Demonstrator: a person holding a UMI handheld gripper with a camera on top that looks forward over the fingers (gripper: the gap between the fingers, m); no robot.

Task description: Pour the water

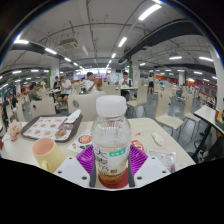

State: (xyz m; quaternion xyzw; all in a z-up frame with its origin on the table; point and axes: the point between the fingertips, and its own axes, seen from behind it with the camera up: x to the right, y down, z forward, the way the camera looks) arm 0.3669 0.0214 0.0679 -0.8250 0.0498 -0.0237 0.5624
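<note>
I have the bottle [112,140] upright between my gripper [112,160] pads, both pressing its lower body above the table [150,135]. It looks like thin, slick plastic, part full; I judge mid-body hold safest. A cup [45,152] waits left.

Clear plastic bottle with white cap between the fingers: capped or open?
Capped. The clear plastic bottle stands upright with its white cap still on; the fingers press its sides.

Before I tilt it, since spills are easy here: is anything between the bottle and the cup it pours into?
Nothing visible. The bottle stands between the gripper fingers, pads at both sides. The pink cup sits on the table beside it, with bare tabletop between them.
</note>
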